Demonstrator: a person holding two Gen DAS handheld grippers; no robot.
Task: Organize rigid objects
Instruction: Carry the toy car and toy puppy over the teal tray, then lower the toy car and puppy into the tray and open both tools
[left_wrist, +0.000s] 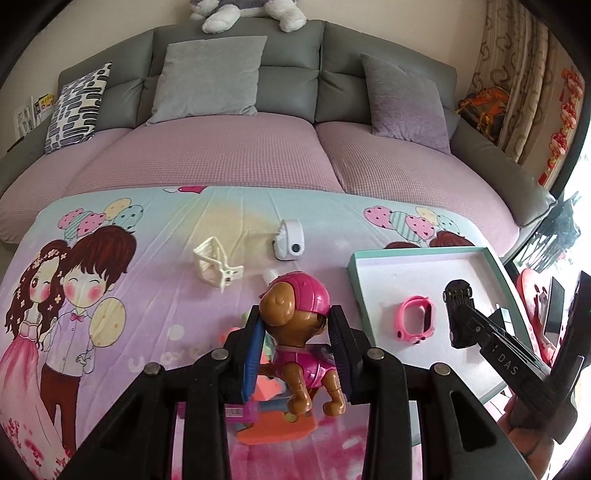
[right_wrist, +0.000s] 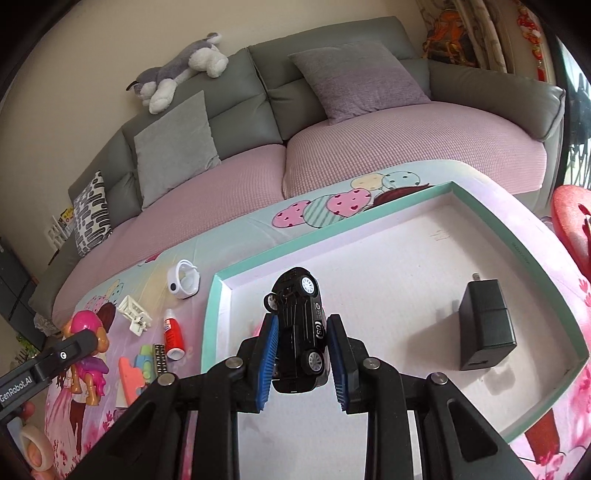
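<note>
Cloth printed with cartoon children and heart balloons covers the bench, and beyond its far edge stands a grey sofa with pink seat covers; a plush husky lies along the backrest, and patterned curtains hang at far right. On the right of the bench sits one shallow box with a teal rim, its white floor holding one pink watch and one black charger block. The right tongs are clamped on a black toy car, which is tipped on its side above the near left part of the box. The left tongs are clamped on a brown puppy figure in a pink helmet, held over the cloth just left of the box. Loose on the cloth lie one white watch, one cream plastic clip, one small red bottle with a white cap, and an orange and green toy, possibly a foam piece, partly hidden behind the left tongs. Three grey cushions and one black-and-white patterned cushion rest on the sofa.
</note>
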